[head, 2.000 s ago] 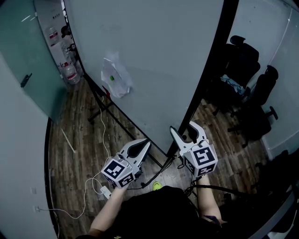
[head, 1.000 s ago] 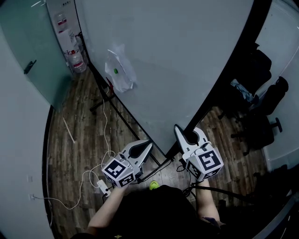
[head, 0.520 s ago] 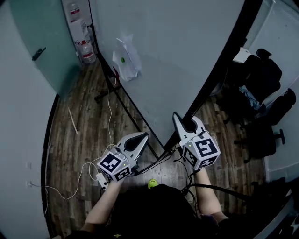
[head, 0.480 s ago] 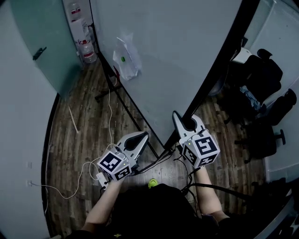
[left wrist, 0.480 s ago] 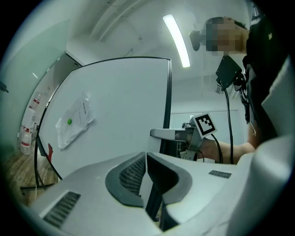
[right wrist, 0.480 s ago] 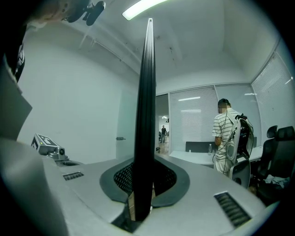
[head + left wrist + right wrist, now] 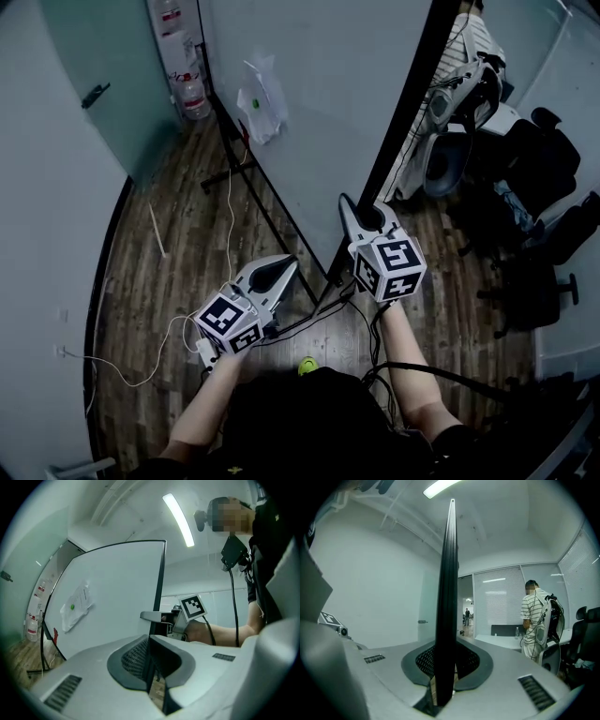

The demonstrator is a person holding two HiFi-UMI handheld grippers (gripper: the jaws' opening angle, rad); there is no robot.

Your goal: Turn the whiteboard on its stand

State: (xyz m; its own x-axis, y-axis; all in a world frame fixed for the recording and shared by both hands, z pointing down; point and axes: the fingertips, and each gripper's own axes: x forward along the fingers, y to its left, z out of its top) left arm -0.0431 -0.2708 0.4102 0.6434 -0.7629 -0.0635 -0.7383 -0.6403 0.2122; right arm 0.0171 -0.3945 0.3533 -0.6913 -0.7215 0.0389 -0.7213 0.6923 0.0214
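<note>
- Left gripper (image 7: 270,274), lower centre: jaws together, empty, so no second hold.
- Right gripper (image 7: 362,217) clamped on whiteboard (image 7: 319,103) edge, centre; thin frame may slip.
- Stand (image 7: 225,176) could snag cable (image 7: 230,220), left.
- Swinging board might hit person (image 7: 466,42), upper right.

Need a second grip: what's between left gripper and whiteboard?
Nothing: bare air from left gripper to whiteboard, per the left gripper view; right gripper holds its edge.

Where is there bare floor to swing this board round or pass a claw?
Bare wood floor lies between the left wall and the stand legs, crossed by a white cable. Right of the board it is crowded: chairs, a person. Dark cables trail below the right claw.
</note>
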